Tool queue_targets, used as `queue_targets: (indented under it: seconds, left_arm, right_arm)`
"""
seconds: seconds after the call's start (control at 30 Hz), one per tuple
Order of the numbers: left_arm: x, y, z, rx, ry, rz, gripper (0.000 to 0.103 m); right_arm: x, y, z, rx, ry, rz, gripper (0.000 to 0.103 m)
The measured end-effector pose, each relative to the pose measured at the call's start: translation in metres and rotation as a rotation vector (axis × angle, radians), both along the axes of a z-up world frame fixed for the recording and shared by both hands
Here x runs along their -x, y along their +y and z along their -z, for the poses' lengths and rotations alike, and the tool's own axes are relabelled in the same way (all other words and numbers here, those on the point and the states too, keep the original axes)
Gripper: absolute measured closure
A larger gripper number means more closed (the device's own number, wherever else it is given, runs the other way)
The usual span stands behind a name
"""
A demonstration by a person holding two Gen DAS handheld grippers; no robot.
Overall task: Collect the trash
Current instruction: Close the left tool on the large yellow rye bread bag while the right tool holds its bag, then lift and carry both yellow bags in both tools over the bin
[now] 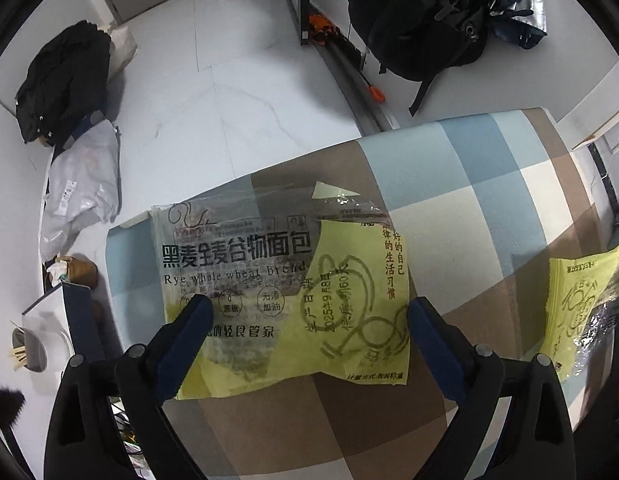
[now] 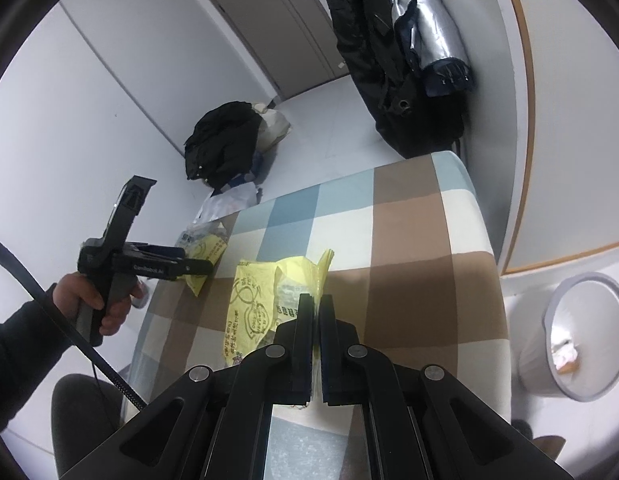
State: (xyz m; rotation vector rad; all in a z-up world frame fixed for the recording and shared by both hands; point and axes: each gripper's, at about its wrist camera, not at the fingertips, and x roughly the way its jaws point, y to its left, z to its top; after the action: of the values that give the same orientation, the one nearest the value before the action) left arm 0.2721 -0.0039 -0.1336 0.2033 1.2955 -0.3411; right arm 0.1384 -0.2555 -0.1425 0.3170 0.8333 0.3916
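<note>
A clear and yellow bread wrapper (image 1: 277,280) lies flat on the checked tablecloth (image 1: 469,208). My left gripper (image 1: 309,314) points down over it, open wide, with one blue finger at each side of the wrapper's near half and neither pressing on it. In the right wrist view the same wrapper (image 2: 205,248) lies at the table's left edge under the left gripper (image 2: 195,270), which a hand holds. My right gripper (image 2: 317,304) is shut on a second, crumpled yellow wrapper (image 2: 253,304) just above the cloth. That wrapper (image 1: 577,312) also shows at the right edge of the left wrist view.
A grey waste bin (image 2: 581,320) with some scraps inside stands on the floor right of the table. A black jacket (image 1: 61,84) and white bags (image 1: 81,192) lie on the floor to the left. A dark coat and folded umbrella (image 2: 425,40) hang behind the table.
</note>
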Motion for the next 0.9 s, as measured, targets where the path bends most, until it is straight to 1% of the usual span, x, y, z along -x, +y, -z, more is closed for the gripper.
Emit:
queue_targets:
  seconds: [0.13,0.23,0.4,0.43,0.5,0.6,0.7,0.8,0.9]
  left_arm:
    - [0.002,0.005,-0.001,0.013,-0.013,-0.006,0.009]
    - [0.004,0.006,-0.003,0.013,-0.023,-0.009,0.016]
    - [0.003,0.011,-0.006,0.029,-0.026,-0.034,0.036]
    - [0.003,0.013,-0.007,0.038,-0.025,-0.039,0.038]
    - [0.003,0.015,-0.008,0.048,-0.028,-0.050,0.050]
    - [0.004,0.017,-0.009,0.072,-0.024,-0.077,0.059]
    - [0.007,0.017,-0.011,0.085,-0.028,-0.091,0.064]
    - [0.012,0.015,-0.017,0.095,-0.050,-0.088,0.068]
    - [0.018,0.011,-0.024,0.101,-0.063,-0.087,0.070]
  right_arm:
    - [0.000,0.000,0.002,-0.005,0.000,-0.006,0.100]
    - [-0.001,0.000,0.003,-0.001,0.001,-0.010,0.100]
    - [-0.001,-0.002,0.002,-0.011,0.005,-0.002,0.100]
    - [-0.001,-0.002,0.002,-0.012,0.004,-0.001,0.100]
    - [0.000,-0.001,0.002,-0.006,0.000,-0.001,0.100]
    - [0.001,0.000,0.002,-0.002,-0.001,-0.002,0.100]
    - [0.002,0.001,0.001,0.000,-0.005,-0.008,0.100]
    - [0.004,0.004,-0.004,0.001,-0.024,-0.028,0.101]
    - [0.006,0.005,-0.009,0.005,-0.030,-0.028,0.101]
